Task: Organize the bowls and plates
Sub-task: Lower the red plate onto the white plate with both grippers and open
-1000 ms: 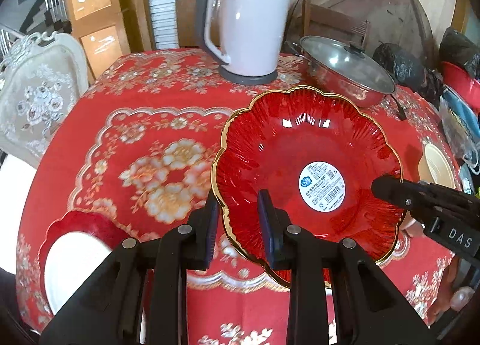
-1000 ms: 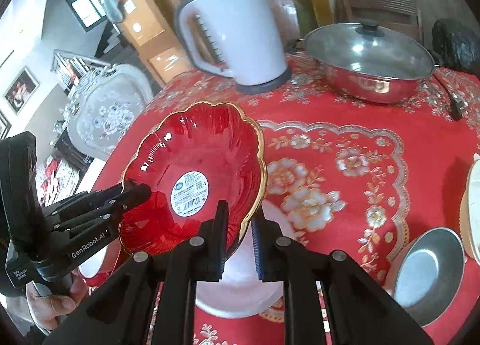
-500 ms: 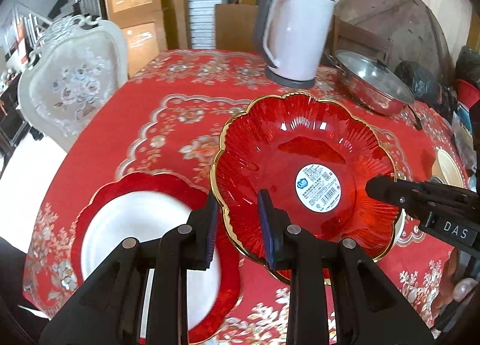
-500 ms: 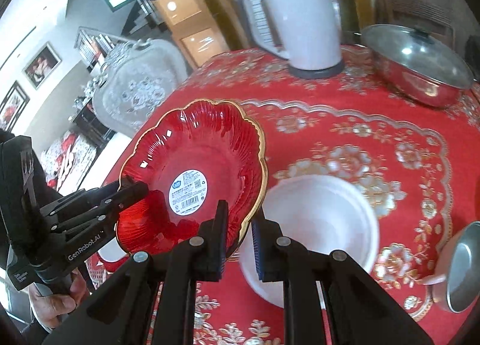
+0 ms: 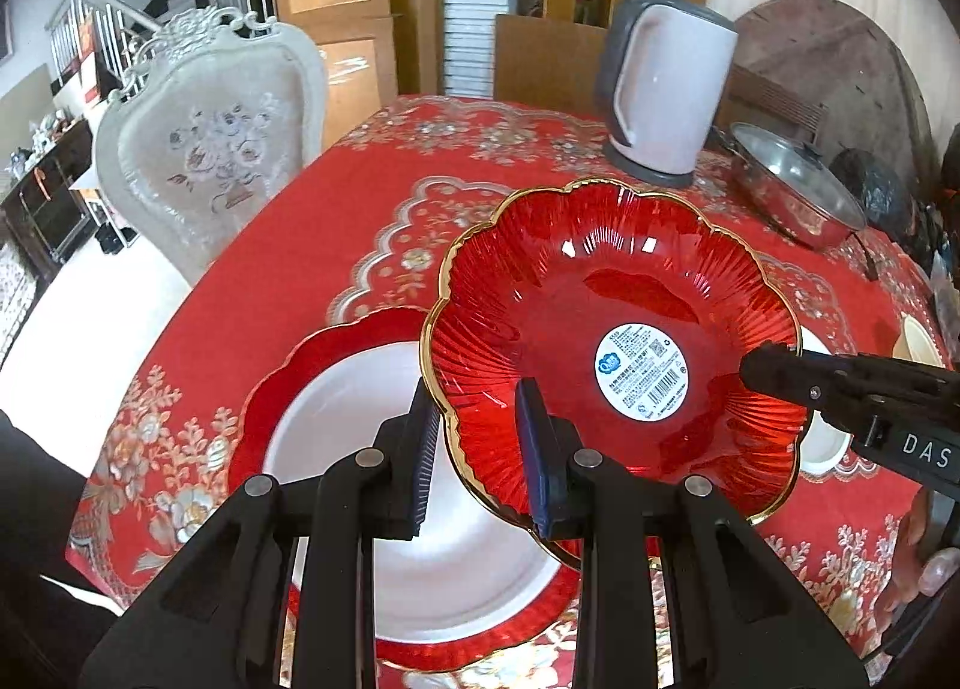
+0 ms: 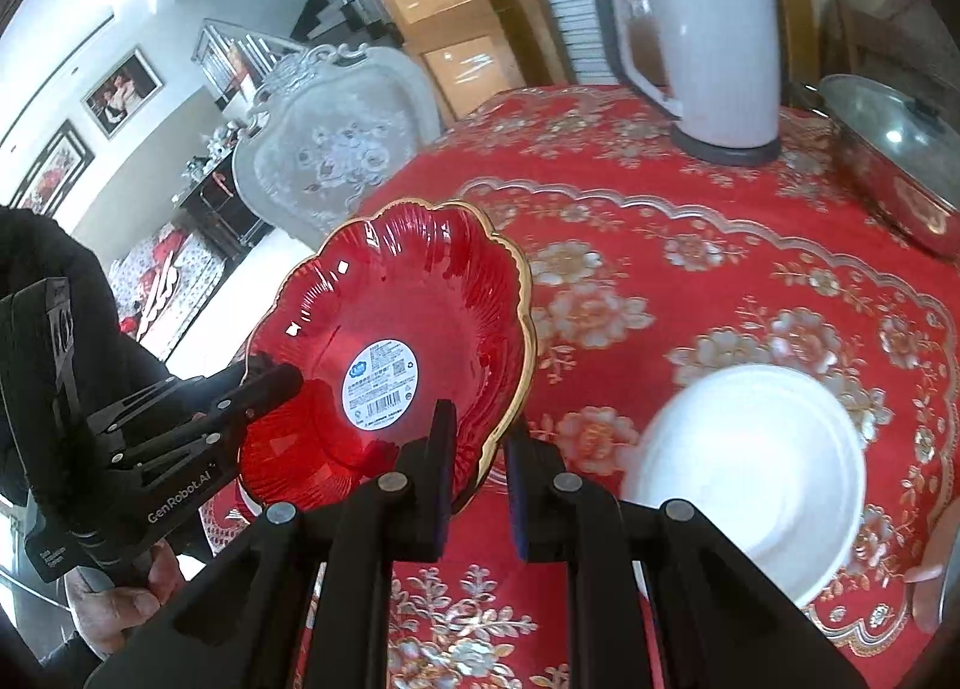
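Note:
A red glass bowl [image 5: 600, 317] with a scalloped gold rim and a round label hangs above the table, carried by both grippers. My left gripper [image 5: 477, 413] is shut on its near-left rim, with the rim between the pads. My right gripper [image 5: 756, 368] pinches the opposite rim. In the right wrist view the red bowl [image 6: 408, 299] tilts to the left, with my right gripper [image 6: 480, 431] shut on its gold edge and the left gripper [image 6: 276, 377] clamped on the far side. A white plate with a red rim [image 5: 336, 419] lies on the cloth, partly under the bowl.
A white bowl [image 6: 750, 461] sits on the red flowered tablecloth [image 6: 660, 281] to the right. Farther back stand a white kettle [image 5: 666, 95] and a lidded steel pot [image 5: 798, 185]. A pale carved chair [image 5: 210, 149] stands at the table's left edge. Small dishes [image 5: 915, 335] lie at the right.
Both grippers have carried the red bowl leftward across the table. The red-rimmed plate has come into full view beneath it, and the white bowl has fallen behind to the right.

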The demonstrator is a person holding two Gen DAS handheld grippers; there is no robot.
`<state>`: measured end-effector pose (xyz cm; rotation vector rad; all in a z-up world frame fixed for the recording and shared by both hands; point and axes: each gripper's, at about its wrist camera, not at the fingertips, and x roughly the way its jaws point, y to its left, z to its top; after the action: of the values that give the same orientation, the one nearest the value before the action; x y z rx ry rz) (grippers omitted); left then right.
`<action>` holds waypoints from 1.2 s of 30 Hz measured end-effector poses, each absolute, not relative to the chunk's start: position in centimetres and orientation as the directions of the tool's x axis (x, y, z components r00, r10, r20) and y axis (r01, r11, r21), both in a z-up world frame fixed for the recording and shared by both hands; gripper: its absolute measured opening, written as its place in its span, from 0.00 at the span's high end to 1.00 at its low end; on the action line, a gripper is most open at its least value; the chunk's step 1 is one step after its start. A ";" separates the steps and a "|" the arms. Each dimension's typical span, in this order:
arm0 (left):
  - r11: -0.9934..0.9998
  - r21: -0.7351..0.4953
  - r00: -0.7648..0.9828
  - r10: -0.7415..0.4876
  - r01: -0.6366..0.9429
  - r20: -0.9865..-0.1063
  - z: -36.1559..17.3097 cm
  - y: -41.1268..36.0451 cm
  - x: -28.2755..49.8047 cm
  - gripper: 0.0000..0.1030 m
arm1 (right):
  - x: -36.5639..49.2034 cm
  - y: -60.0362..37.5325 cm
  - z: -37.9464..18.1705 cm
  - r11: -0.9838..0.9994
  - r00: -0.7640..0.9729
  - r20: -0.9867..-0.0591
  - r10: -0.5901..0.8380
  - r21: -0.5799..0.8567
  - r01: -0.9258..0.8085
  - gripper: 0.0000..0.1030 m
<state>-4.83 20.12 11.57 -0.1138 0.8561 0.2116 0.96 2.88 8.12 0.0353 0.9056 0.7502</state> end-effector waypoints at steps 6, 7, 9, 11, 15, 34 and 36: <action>0.963 -0.011 0.630 0.167 -0.269 -0.758 11.2 21.9 -6.0 0.76 | 0.4 5.2 7.7 0.725 0.349 -0.708 0.614 0.330 -0.605 0.85; 0.961 -0.011 0.627 0.171 -0.276 -0.760 11.1 22.2 -6.3 0.76 | 0.3 5.6 7.6 0.722 0.345 -0.710 0.614 0.330 -0.608 0.85; 0.958 -0.013 0.619 0.175 -0.288 -0.765 10.9 23.0 -6.6 0.76 | 0.1 6.3 7.5 0.716 0.336 -0.713 0.616 0.329 -0.616 0.85; 0.954 -0.015 0.615 0.181 -0.299 -0.768 10.7 23.6 -7.0 0.76 | -0.2 7.1 7.3 0.710 0.324 -0.718 0.616 0.327 -0.624 0.85; 0.946 -0.010 0.601 0.197 -0.323 -0.774 10.3 24.9 -7.8 0.76 | -0.6 8.7 6.8 0.696 0.301 -0.729 0.615 0.323 -0.641 0.84; 0.938 -0.016 0.554 0.190 -0.346 -0.811 7.8 26.8 -9.3 0.75 | -1.4 11.5 4.4 0.679 0.227 -0.774 0.591 0.325 -0.659 0.83; 0.937 -0.021 0.555 0.188 -0.348 -0.810 7.7 27.0 -9.4 0.75 | -1.4 11.6 4.5 0.678 0.227 -0.775 0.590 0.323 -0.660 0.83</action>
<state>-9.44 27.02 7.66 -0.1877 0.9311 0.3188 -1.44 11.61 4.49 -0.0795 1.0284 0.8626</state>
